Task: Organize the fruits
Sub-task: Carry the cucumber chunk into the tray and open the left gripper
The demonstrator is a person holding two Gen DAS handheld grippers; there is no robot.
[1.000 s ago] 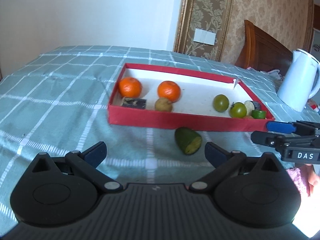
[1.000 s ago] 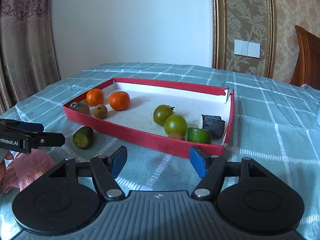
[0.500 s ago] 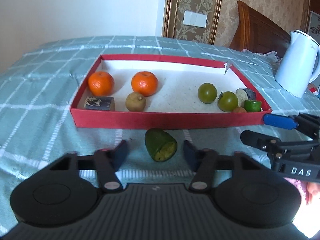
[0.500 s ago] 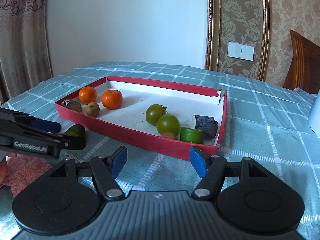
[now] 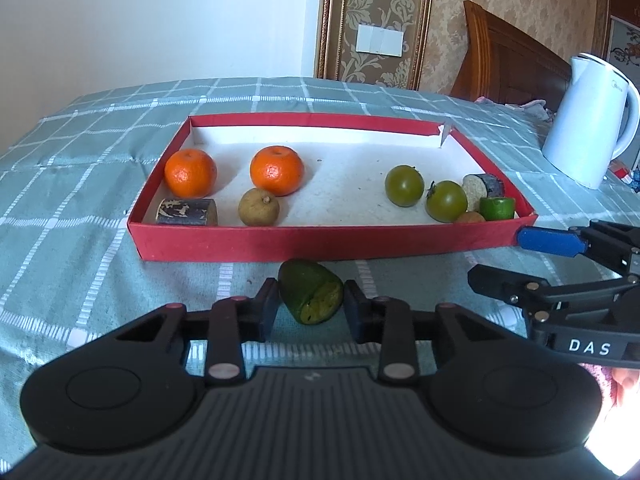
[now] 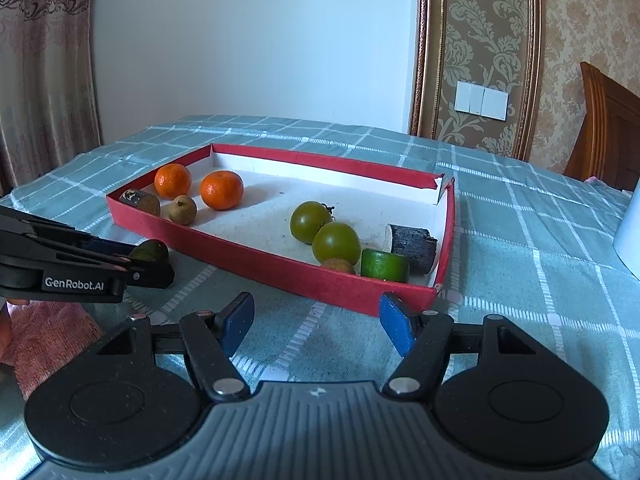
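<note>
- Our left gripper (image 5: 311,305) has just been closing on the cut green fruit (image 5: 311,297), pads at both its sides.
- Fruit lies on the checked cloth (image 5: 80,216), just before the red tray (image 5: 320,242).
- Our right gripper (image 6: 316,322) stands half open, empty, near the tray's corner.

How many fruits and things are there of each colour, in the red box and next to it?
Orange: 2, the left orange and the right orange.
Green: 4, two green tomatoes, a green chunk, and a green piece outside the box between the left gripper pads.
Brown: 2.
Dark: 2.
Total: 10
</note>
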